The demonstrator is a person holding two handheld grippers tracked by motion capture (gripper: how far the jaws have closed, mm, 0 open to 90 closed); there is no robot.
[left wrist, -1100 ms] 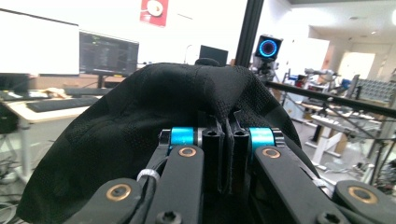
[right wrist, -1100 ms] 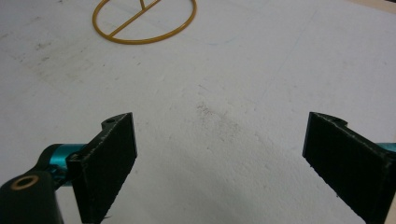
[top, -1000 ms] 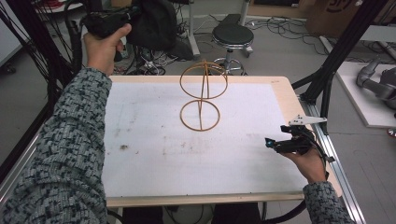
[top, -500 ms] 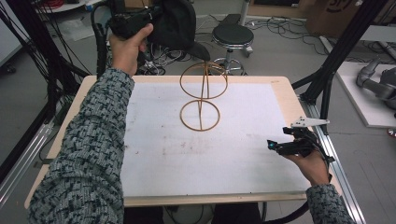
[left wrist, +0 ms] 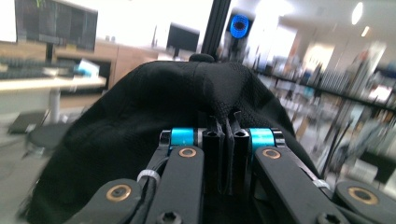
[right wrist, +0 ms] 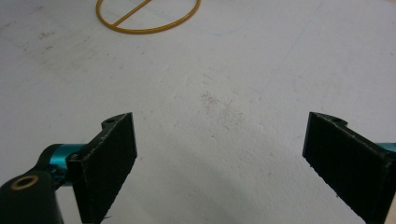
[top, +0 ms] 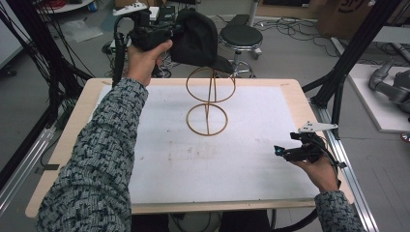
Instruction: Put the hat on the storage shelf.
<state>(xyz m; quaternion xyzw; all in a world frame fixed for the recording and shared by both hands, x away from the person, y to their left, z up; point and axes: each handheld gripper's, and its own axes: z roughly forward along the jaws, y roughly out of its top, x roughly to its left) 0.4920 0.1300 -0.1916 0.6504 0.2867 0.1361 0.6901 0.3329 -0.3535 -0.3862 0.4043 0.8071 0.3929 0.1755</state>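
black cap (top: 196, 38) pinched in my left gripper (left wrist: 223, 140), held above the wire stand (top: 209, 104)
my right gripper (right wrist: 219, 163) gapes wide near the table edge; thin fabric pinch could slip, or the cap snags the stand and tips it.

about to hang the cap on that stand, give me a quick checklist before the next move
1. Left gripper shut on the black cap: ok.
2. Cap above and beyond the stand's top ring: ok.
3. Stand upright on the white mat: ok.
4. Right gripper open, holding nothing, apart from the stand: ok.
5. Grip firm enough for the move: cannot tell.
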